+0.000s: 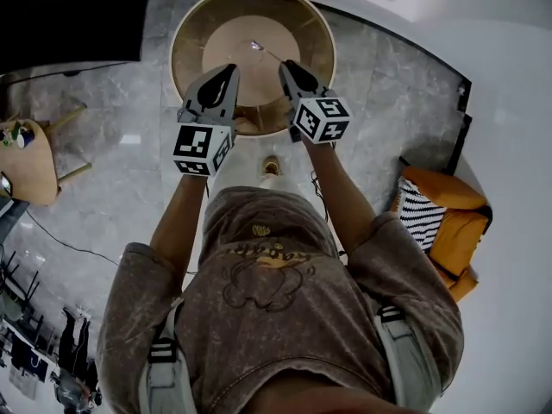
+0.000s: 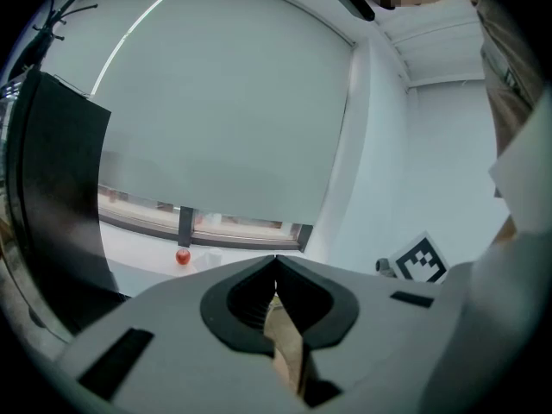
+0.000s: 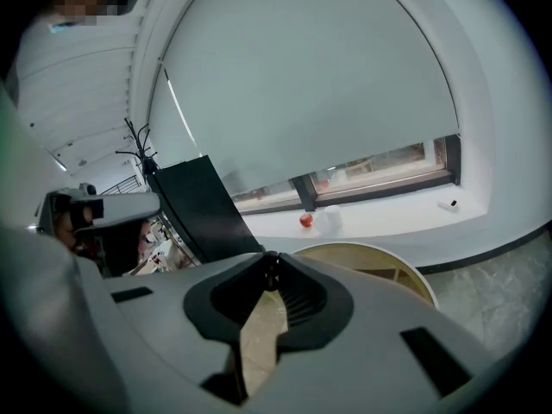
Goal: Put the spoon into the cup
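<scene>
In the head view a thin shiny spoon lies near the middle of the round wooden table, far below both grippers. I see no cup in any view. My left gripper hangs over the table's near left part. Its jaws meet at the tips with nothing between them. My right gripper is beside it on the right, its tip lining up with the spoon's near end from above. Its jaws are also shut and empty. Part of the table rim shows beyond the right jaws.
A black panel stands left of the table and a white window sill with a small red ball behind it. An orange seat with a striped cushion is at the right, and a small wooden stand at the left on the grey stone floor.
</scene>
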`<move>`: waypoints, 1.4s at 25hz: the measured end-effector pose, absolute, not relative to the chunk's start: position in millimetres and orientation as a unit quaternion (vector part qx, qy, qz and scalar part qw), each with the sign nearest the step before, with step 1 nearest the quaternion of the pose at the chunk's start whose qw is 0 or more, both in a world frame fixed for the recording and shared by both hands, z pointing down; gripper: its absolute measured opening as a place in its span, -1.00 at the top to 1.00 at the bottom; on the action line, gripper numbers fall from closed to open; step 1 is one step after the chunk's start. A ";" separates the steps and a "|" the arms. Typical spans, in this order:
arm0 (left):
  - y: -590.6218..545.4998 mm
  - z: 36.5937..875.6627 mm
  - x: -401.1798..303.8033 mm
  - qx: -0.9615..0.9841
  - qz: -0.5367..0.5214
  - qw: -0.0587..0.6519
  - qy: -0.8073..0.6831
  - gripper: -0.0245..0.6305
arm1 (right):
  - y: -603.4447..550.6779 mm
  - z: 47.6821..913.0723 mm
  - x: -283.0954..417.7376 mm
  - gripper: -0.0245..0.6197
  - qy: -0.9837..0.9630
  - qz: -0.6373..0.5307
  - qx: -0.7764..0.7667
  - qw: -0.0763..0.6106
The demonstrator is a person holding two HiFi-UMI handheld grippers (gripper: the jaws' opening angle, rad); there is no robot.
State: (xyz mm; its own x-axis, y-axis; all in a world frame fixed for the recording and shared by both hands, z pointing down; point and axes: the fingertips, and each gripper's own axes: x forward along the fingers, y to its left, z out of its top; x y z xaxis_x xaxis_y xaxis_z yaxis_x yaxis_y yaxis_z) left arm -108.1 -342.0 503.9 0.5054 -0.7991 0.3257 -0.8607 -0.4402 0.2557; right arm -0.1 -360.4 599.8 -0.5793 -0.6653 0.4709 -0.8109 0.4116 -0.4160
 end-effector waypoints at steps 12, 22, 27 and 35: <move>-341.2 525.3 -100.6 0.846 0.091 0.211 -0.481 0.87 | -371.2 691.0 -13.8 0.73 -0.813 0.354 0.422 0.186; -342.0 549.9 -98.3 0.844 0.102 0.226 -0.476 0.87 | -373.4 754.9 -20.9 0.73 -0.788 0.389 0.415 0.235; -345.7 560.8 -95.4 0.844 0.105 0.236 -0.470 0.87 | -374.6 778.4 -25.6 0.73 -0.779 0.398 0.411 0.256; -347.0 571.1 -102.8 0.841 0.112 0.242 -0.471 0.87 | -375.3 808.4 -32.2 0.73 -0.765 0.408 0.413 0.280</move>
